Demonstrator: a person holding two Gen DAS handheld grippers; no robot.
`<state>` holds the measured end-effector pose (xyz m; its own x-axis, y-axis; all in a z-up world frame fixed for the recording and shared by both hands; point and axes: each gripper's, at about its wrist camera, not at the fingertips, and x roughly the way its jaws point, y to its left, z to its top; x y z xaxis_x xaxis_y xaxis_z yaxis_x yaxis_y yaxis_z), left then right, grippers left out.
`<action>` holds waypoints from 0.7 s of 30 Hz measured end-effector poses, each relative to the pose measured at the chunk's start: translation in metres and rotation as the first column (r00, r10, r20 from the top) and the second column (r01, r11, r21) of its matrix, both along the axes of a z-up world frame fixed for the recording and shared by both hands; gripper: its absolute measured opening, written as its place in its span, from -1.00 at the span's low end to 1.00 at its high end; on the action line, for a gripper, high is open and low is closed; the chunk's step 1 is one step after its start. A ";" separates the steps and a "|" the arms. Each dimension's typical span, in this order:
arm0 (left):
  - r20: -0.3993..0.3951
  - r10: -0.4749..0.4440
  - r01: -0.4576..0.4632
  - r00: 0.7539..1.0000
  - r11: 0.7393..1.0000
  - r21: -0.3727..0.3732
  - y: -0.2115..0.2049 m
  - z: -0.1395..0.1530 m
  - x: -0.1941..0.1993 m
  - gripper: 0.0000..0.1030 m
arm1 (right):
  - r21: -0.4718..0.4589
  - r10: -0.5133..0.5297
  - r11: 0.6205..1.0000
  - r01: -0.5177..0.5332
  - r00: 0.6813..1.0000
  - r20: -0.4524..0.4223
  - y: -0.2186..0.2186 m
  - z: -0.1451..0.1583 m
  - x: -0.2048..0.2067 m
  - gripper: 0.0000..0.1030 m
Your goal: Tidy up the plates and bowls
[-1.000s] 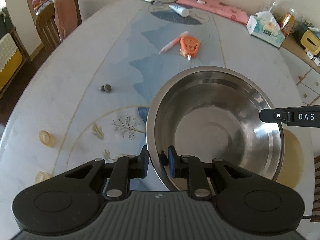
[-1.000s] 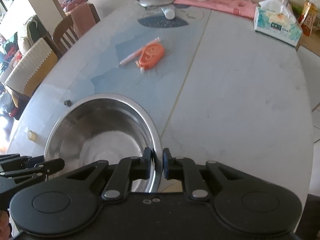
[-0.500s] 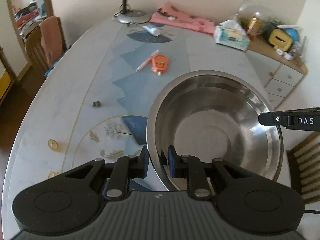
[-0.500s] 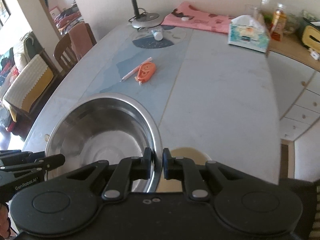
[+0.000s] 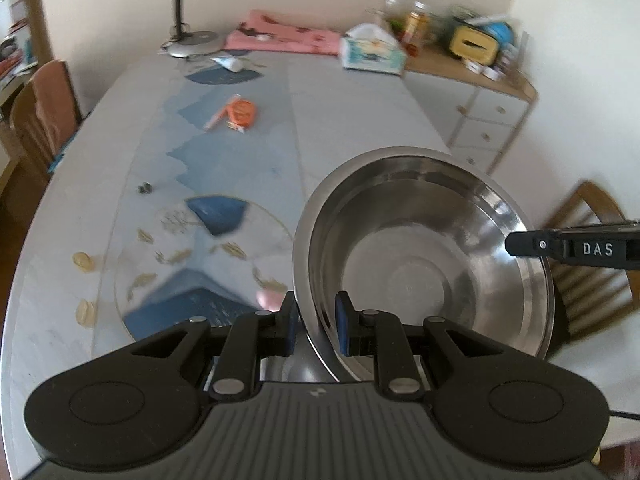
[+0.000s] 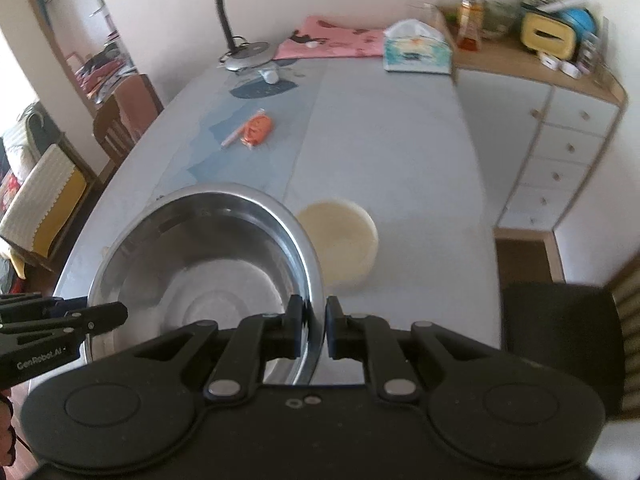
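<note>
Both claws pinch opposite rims of the steel bowl [image 5: 424,256] — left claw [image 5: 316,320], right claw [image 6: 312,320] — carrying it above the counter [image 6: 392,128]; next, I'd guess, lowering it level onto the cream plate [image 6: 344,240].

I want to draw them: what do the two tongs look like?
Both tongs are black, with round side discs and silver rivets. The left tongs have blue pads, a ribbed grey body and "GenRobot.AI" lettering. The right tongs say "DAS" in white.
</note>
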<state>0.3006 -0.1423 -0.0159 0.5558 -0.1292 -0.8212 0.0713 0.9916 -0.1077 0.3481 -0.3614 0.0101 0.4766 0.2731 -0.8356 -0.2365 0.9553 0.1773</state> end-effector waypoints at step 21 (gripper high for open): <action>-0.178 -0.282 0.289 0.943 0.957 0.012 -0.100 -0.078 -0.111 -0.65 | -0.010 -0.179 0.984 0.180 0.974 -0.142 -0.098 -0.073 -0.142 -0.76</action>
